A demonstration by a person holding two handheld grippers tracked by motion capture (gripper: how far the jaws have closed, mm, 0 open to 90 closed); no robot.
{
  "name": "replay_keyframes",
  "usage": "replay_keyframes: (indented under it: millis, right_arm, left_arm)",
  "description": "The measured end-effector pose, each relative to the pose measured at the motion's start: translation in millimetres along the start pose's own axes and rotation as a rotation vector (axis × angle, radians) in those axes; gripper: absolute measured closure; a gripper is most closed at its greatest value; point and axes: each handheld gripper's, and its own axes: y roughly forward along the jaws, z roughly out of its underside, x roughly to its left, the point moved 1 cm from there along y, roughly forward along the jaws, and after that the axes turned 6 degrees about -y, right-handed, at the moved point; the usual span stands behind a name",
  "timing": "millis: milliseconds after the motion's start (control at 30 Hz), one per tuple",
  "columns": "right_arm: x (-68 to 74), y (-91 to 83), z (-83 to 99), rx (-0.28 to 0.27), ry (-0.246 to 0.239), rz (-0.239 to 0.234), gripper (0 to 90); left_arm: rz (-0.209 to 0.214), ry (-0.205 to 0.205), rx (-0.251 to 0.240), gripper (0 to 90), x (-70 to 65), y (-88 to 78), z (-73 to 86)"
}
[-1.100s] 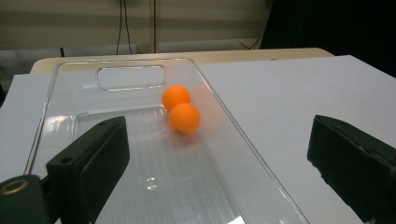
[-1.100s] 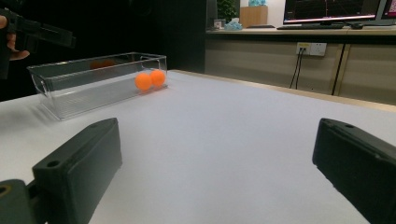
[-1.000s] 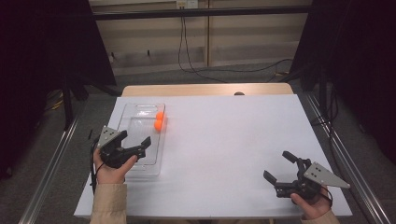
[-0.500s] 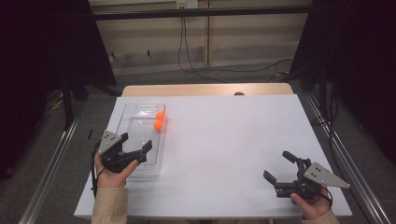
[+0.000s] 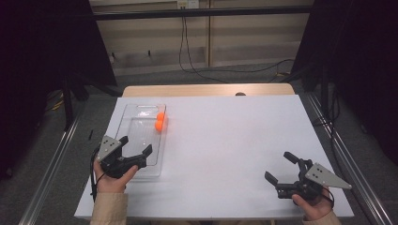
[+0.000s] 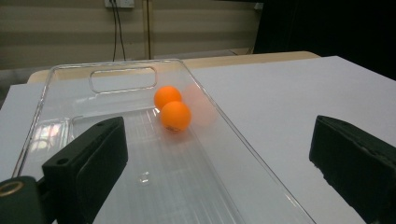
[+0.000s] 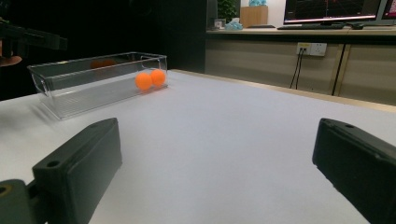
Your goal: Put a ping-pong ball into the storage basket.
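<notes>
A clear plastic tray point(image 5: 133, 140) lies on the left of the white table point(image 5: 225, 140). Two orange balls point(image 5: 159, 125) rest touching each other against its far right wall, also seen as balls point(image 6: 175, 115) and balls point(image 7: 144, 80). My left gripper point(image 5: 137, 149) hovers open over the tray's near end, jaws wide and empty. In its own view the tray point(image 6: 116, 84) stretches ahead of the open left gripper point(image 6: 219, 163). My right gripper point(image 5: 279, 168) is open and empty at the table's near right corner, far from the tray point(image 7: 60, 88).
The white tabletop sits on a wooden table whose far edge point(image 5: 206, 90) shows behind it. Metal rails point(image 5: 51, 159) run along both sides. Cables point(image 5: 187, 51) hang at the back wall. A desk with monitors point(image 7: 336, 9) shows in the right gripper view.
My left gripper has drawn back toward the near edge, from over the tray's middle to its near end. The right gripper and the balls have stayed put.
</notes>
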Motion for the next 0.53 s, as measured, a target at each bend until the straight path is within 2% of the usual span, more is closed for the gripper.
replay_keyframes:
  millis: [300, 367, 400, 433, 533]
  right_arm:
    - [0.0, -0.4, -0.2, -0.001, -0.001, 0.002, 1.1]
    - [0.4, -0.2, -0.2, 0.001, 0.002, 0.001, 1.1]
    - [0.5, -0.5, -0.3, 0.004, -0.001, 0.003, 1.1]
    - [0.7, -0.4, -0.3, 0.005, 0.000, 0.002, 1.1]
    - [0.5, -0.3, -0.3, 0.006, -0.002, 0.000, 1.1]
  left_arm:
    - [-0.018, 0.004, -0.026, 3.9, 2.6, -6.1, 9.7]
    - [-0.016, 0.023, -0.020, 3.9, 2.7, -6.4, 11.8]
    - [-0.015, 0.013, -0.034, 3.8, 1.3, -6.0, 13.0]
    - [-0.010, 0.029, -0.029, 3.8, 1.5, -6.1, 13.7]
    - [0.002, 0.037, -0.036, 3.6, -0.3, -5.4, 15.2]
